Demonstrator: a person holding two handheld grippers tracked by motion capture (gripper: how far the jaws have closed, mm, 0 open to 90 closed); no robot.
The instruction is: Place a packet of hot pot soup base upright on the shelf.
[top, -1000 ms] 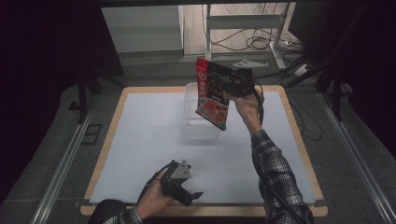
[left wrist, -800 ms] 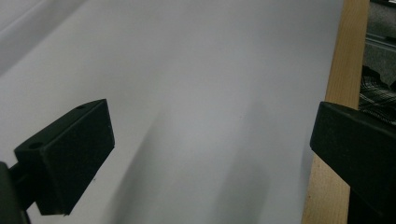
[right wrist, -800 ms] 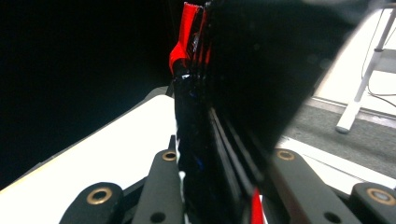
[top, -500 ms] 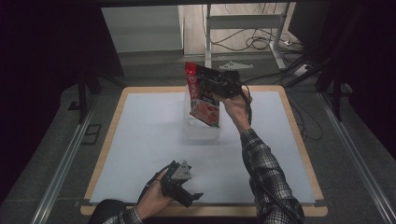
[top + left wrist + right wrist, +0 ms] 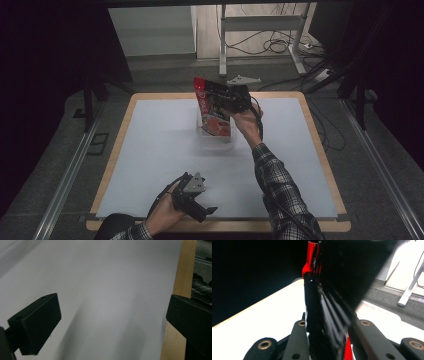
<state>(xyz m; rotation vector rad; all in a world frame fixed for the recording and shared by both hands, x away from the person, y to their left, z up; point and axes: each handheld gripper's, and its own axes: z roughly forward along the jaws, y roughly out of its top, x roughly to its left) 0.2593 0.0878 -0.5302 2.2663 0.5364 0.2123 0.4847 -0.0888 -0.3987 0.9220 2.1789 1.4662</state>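
Note:
A red and black snack bag (image 5: 212, 108) hangs upright over a clear plastic container (image 5: 216, 140) at the back middle of the white table (image 5: 145, 150). My right gripper (image 5: 216, 96) is shut on the bag's upper part, held from the right by a hand in a plaid sleeve. In the right gripper view the bag (image 5: 324, 302) stands edge-on, pinched between the two jaws of the right gripper (image 5: 327, 340). Near the table's front edge, my left gripper (image 5: 204, 212) rests low and open. In the left gripper view the left gripper (image 5: 112, 322) has its pads (image 5: 37, 325) far apart over bare white surface.
A wooden rim (image 5: 320, 150) frames the white table top. In the left gripper view that rim (image 5: 180, 277) runs along the right. Beyond the table's far edge are a metal stand's legs (image 5: 260, 40) and cables (image 5: 280, 47) on the floor.
The right gripper has carried the bag left and downward, so that the bag now hangs low over the clear container. The left gripper has stayed put.

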